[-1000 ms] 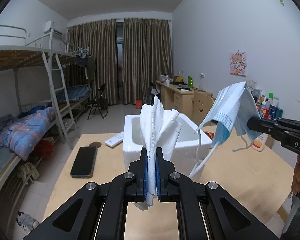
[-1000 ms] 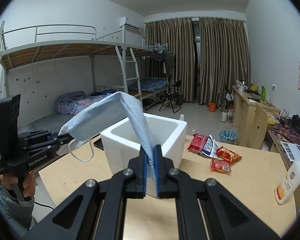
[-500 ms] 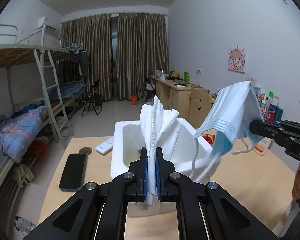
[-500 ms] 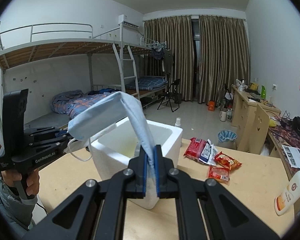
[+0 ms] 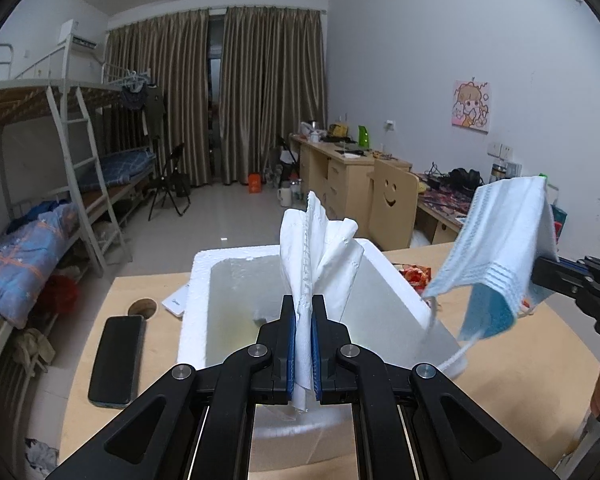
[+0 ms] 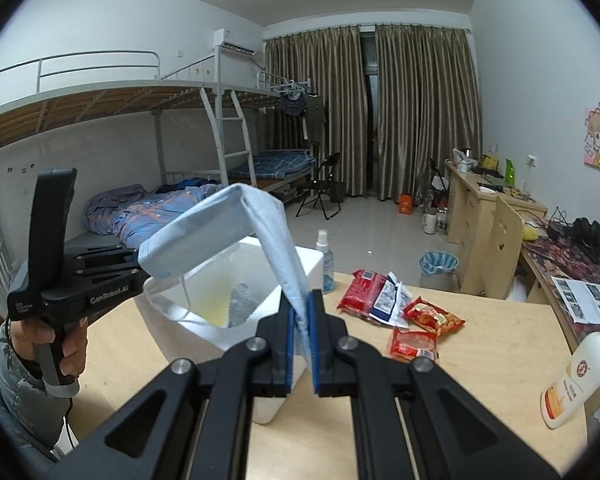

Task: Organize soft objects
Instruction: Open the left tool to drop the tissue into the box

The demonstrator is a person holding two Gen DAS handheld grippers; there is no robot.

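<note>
Here the white tissue (image 5: 320, 256) stands up from the left gripper (image 5: 304, 344), whose jaws are pinched shut on its lower part, and in the left wrist view it rises at centre frame directly in front of the open white foam box (image 5: 204, 292). The blue face mask (image 6: 228, 236) is clamped by one end in the right gripper (image 6: 302, 344), jaws closed on it, and it arches to the left of that frame over the box mouth (image 6: 312, 256).

To do this step well, I judge each piece should be carried until it hangs fully above the opening, lowered past the rim, and only then let go; a limp tissue or mask dropped from high may drape over the wall. The mask's ear loop (image 5: 452, 356) dangles near the box's right rim and could snag there. Releasing one piece at a time would keep them from tangling. The box sits on the tabletop (image 5: 512, 364), with a phone (image 5: 116, 360) at lower left and snack packets (image 6: 396, 312) right of the box.
</note>
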